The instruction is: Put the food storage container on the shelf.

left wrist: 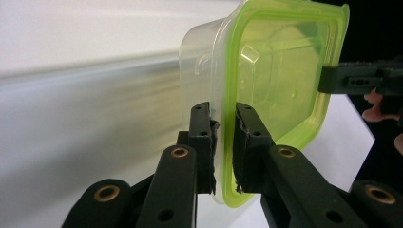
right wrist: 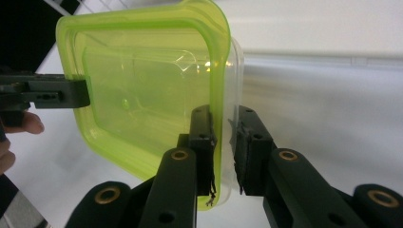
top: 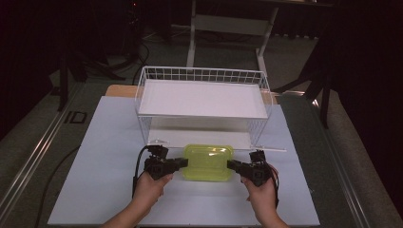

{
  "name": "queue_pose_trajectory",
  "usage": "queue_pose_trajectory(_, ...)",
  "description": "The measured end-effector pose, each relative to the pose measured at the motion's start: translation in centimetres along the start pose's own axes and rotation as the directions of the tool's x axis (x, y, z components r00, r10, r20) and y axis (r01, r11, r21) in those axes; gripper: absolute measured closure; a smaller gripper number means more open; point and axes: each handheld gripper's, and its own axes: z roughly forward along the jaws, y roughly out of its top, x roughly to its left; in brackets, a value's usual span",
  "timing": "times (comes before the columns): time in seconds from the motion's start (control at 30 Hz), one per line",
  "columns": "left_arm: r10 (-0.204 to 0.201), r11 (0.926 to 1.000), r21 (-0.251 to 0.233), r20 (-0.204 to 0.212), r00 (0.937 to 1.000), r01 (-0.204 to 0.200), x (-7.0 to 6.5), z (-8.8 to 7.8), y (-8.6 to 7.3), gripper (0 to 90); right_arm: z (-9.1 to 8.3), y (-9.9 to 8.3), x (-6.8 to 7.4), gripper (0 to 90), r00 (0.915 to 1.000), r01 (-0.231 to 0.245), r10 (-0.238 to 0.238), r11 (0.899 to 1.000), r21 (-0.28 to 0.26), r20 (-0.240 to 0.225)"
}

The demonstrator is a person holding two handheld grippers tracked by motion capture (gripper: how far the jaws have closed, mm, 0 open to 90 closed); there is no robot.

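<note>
While fingers (left wrist: 223, 142) pinch rims — container (top: 208, 162) fronts rack (top: 142, 90).

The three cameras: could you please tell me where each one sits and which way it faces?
High view: above the person's side, looking forward and down on the table, white wire rack and green-lidded container; forearms, hands, both grippers.
Left gripper view: rides the left gripper, along its jaws, which clamp the container's rim.
Right gripper view: rides the right gripper, whose jaws clamp the opposite rim.
Shared: each gripper view shows the other gripper on the container.
</note>
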Motion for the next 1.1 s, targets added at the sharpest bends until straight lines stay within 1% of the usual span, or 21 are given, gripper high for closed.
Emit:
queue_pose_trajectory(0.03, 0.012, 0.9999, -0.011, -0.006, 0.9999, -0.012, -0.1, -0.4, 0.8, 80.7, 0.0, 0.4, 0.1, 79.0, 1.0000, 0.004, -0.004, 1.000, -0.006, 0.003)
queue_pose_trajectory(0.07, 0.012, 0.9999, -0.011, -0.006, 0.9999, -0.012, -0.1, -0.4, 0.8, 80.7, 0.0, 0.7, 0.2, 79.0, 1.0000, 0.003, -0.003, 1.000, -0.015, 0.001)
queue_pose_trajectory(0.1, 0.021, 0.9996, -0.017, -0.012, 0.9997, -0.021, -0.1, -0.5, 1.1, 80.7, 0.0, 0.7, 0.2, 79.0, 1.0000, 0.003, -0.003, 1.000, -0.015, 0.001)
queue_pose_trajectory(0.17, 0.024, 0.9993, -0.029, -0.019, 0.9995, -0.025, 0.0, -0.8, 1.9, 80.8, 0.1, 1.4, 0.4, 79.1, 1.0000, 0.008, -0.008, 1.000, -0.024, 0.002)
queue_pose_trajectory(0.23, 0.034, 0.9986, -0.040, -0.030, 0.9990, -0.035, 0.2, -0.9, 2.4, 80.9, 0.6, 2.1, 0.3, 79.1, 0.9999, 0.000, 0.000, 1.000, -0.028, -0.012)
queue_pose_trajectory(0.27, 0.038, 0.9983, -0.043, -0.034, 0.9987, -0.040, 0.3, -0.9, 2.5, 80.9, 0.6, 2.1, 0.3, 79.1, 0.9999, 0.000, 0.000, 1.000, -0.028, -0.012)
queue_pose_trajectory(0.3, 0.039, 0.9982, -0.044, -0.034, 0.9987, -0.040, 0.5, -0.8, 2.7, 80.9, 1.1, 2.5, 0.1, 79.0, 0.9997, -0.009, 0.008, 1.000, -0.027, -0.025)
queue_pose_trajectory(0.37, 0.043, 0.9975, -0.055, -0.039, 0.9983, -0.045, 0.8, -0.6, 2.7, 80.8, 1.3, 2.6, 0.0, 79.0, 0.9996, -0.010, 0.009, 1.000, -0.025, -0.028)
queue_pose_trajectory(0.47, 0.039, 0.9968, -0.068, -0.029, 0.9988, -0.040, 1.6, 0.0, 2.8, 80.8, 2.0, 2.8, -0.2, 79.0, 0.9999, -0.006, 0.005, 0.999, -0.033, -0.012)
queue_pose_trajectory(0.53, 0.048, 0.9960, -0.074, -0.029, 0.9984, -0.050, 2.1, 0.3, 2.9, 80.8, 2.4, 3.0, -0.2, 79.0, 1.0000, 0.003, -0.003, 0.999, -0.041, 0.000)
queue_pose_trajectory(0.57, 0.041, 0.9962, -0.076, -0.027, 0.9988, -0.043, 2.4, 0.6, 2.9, 80.8, 2.6, 3.0, -0.3, 79.0, 1.0000, -0.001, 0.001, 0.999, -0.043, 0.004)
queue_pose_trajectory(0.63, 0.037, 0.9963, -0.077, -0.028, 0.9989, -0.039, 2.9, 1.1, 2.7, 80.7, 3.1, 3.1, -0.3, 79.0, 0.9996, 0.005, -0.004, 0.999, -0.044, 0.027)
queue_pose_trajectory(0.7, 0.029, 0.9966, -0.076, -0.026, 0.9992, -0.031, 3.5, 1.7, 2.6, 80.8, 3.6, 3.1, -0.6, 79.0, 0.9992, 0.011, -0.009, 0.999, -0.045, 0.038)
queue_pose_trajectory(0.73, 0.027, 0.9965, -0.079, -0.029, 0.9992, -0.029, 3.8, 2.0, 2.7, 80.7, 4.3, 3.1, -0.9, 78.9, 0.9987, 0.009, -0.007, 0.999, -0.045, 0.051)
queue_pose_trajectory(0.8, 0.027, 0.9958, -0.087, -0.035, 0.9990, -0.030, 4.1, 2.5, 2.8, 80.7, 4.5, 3.1, -0.9, 79.0, 0.9983, 0.010, -0.008, 0.999, -0.046, 0.059)
queue_pose_trajectory(0.83, 0.024, 0.9955, -0.090, -0.034, 0.9991, -0.027, 4.3, 2.6, 2.9, 80.7, 4.8, 3.2, -1.1, 78.9, 0.9979, 0.009, -0.005, 0.998, -0.054, 0.065)
queue_pose_trajectory(0.87, 0.025, 0.9949, -0.097, -0.035, 0.9991, -0.028, 4.4, 2.8, 2.9, 80.6, 5.1, 3.3, -1.2, 78.9, 0.9973, 0.019, -0.015, 0.998, -0.066, 0.072)
queue_pose_trajectory(0.9, 0.026, 0.9943, -0.102, -0.037, 0.9990, -0.030, 4.6, 3.0, 2.9, 80.6, 5.1, 3.3, -1.2, 78.9, 0.9973, 0.019, -0.015, 0.998, -0.066, 0.072)
queue_pose_trajectory(0.93, 0.023, 0.9942, -0.104, -0.036, 0.9991, -0.027, 4.8, 3.1, 3.0, 80.6, 5.5, 3.4, -1.4, 78.9, 0.9972, 0.019, -0.014, 0.997, -0.072, 0.073)
queue_pose_trajectory(1.1, 0.008, 0.9942, -0.107, -0.042, 0.9991, -0.013, 5.4, 3.6, 3.1, 80.6, 6.2, 3.6, -1.6, 78.8, 0.9959, 0.028, -0.021, 0.997, -0.074, 0.088)
